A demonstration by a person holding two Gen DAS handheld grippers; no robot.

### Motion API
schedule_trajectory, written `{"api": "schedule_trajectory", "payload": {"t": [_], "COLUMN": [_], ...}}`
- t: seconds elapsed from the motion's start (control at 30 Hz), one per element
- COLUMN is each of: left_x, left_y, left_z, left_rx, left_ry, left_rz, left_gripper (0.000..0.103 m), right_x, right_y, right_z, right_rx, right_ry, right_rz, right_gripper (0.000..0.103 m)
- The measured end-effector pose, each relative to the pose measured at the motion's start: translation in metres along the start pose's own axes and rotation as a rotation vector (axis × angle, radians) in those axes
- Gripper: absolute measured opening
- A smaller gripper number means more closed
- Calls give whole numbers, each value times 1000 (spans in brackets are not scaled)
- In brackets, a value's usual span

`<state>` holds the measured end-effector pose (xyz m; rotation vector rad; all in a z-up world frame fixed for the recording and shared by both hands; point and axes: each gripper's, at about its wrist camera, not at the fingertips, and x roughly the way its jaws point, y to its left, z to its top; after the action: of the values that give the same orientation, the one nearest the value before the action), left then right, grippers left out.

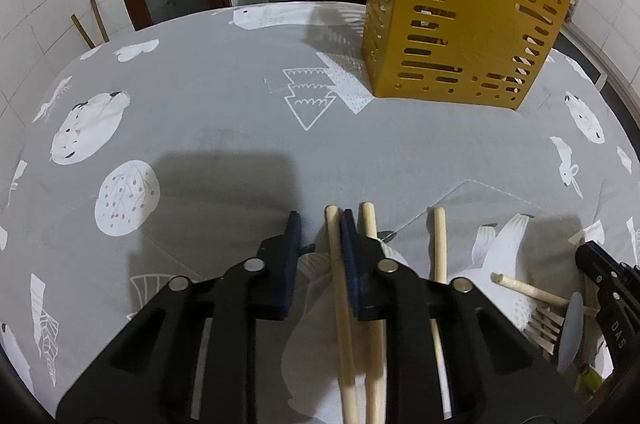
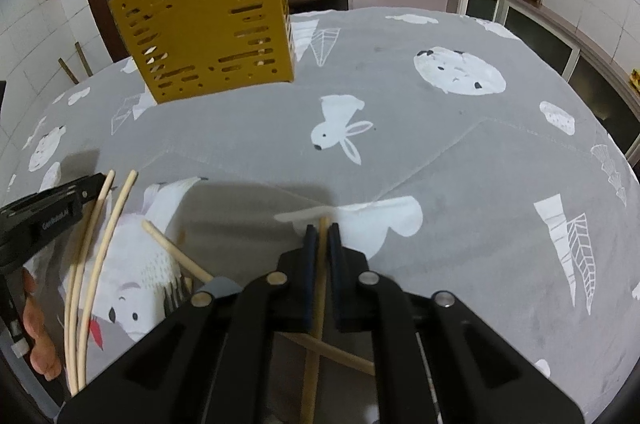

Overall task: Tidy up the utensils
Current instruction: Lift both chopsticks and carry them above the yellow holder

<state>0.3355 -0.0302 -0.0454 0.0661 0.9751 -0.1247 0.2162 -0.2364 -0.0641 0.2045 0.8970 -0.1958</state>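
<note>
Chopsticks (image 1: 440, 244) on grey cloth, left hand-held gripper (image 1: 320, 224) open, right hand-held gripper (image 2: 321, 230) pinching a wooden utensil handle (image 2: 320, 288).

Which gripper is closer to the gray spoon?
Right. The right gripper sits just beside the gray spoon; the left gripper is farther off, past several chopsticks.

Both cameras ride just behind their own fingers, low over the grey printed tablecloth (image 1: 420, 144), facing forward and slightly down along the tool. The left wrist view has the yellow slotted utensil holder (image 1: 460, 24) ahead and right of its fingers, fairly near; the right wrist view has it (image 2: 208, 20) ahead and left. Each catches the other tool at its edge: right gripper (image 1: 600, 280), left gripper (image 2: 52, 212) (both share the chopsticks (image 2: 100, 252) between them).
</note>
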Motion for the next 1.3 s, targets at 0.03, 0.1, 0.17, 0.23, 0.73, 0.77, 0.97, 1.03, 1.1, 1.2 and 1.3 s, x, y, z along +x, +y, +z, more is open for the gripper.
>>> {"api": "schedule_trajectory", "payload": {"t": [0.03,0.1,0.17,0.23,0.73,0.77,0.97,1.03,1.1,1.2,1.3], "left_x": [0,0,-1,-3,-103,-108,-142,-152,-158,-170,-183], "left_y": [1,4,8,10,3,3,-3,-7,-11,-15,-22], "left_z": [1,3,4,3,21,22,25,25,26,28,28], "left_rx": [-11,-25,-45,-56,-73,-74,-44,-19,8,26,47], "left_ry": [5,11,13,10,-220,-233,-320,-360,-394,-425,-466], "left_rz": [-5,-18,-38,-54,-130,-132,-119,-81,-48,-43,-35], "left_gripper": [9,5,5,5,4,4,4,5,4,4,4], "right_x": [1,0,-4,-9,-82,-86,-104,-108,-112,-114,-118], "right_y": [-1,-4,-5,-7,-17,-17,-22,-23,-23,-25,-27], "right_z": [1,4,6,8,53,55,68,69,69,70,71], "right_rx": [8,23,18,19,2,-6,-14,-18,-21,-14,-6], "right_ry": [-1,-2,-17,-34,-286,-300,-386,-406,-428,-449,-465], "right_rz": [7,23,28,37,94,93,109,117,117,126,142], "right_gripper": [6,6,6,6,5,5,5,5,5,5,5]}}
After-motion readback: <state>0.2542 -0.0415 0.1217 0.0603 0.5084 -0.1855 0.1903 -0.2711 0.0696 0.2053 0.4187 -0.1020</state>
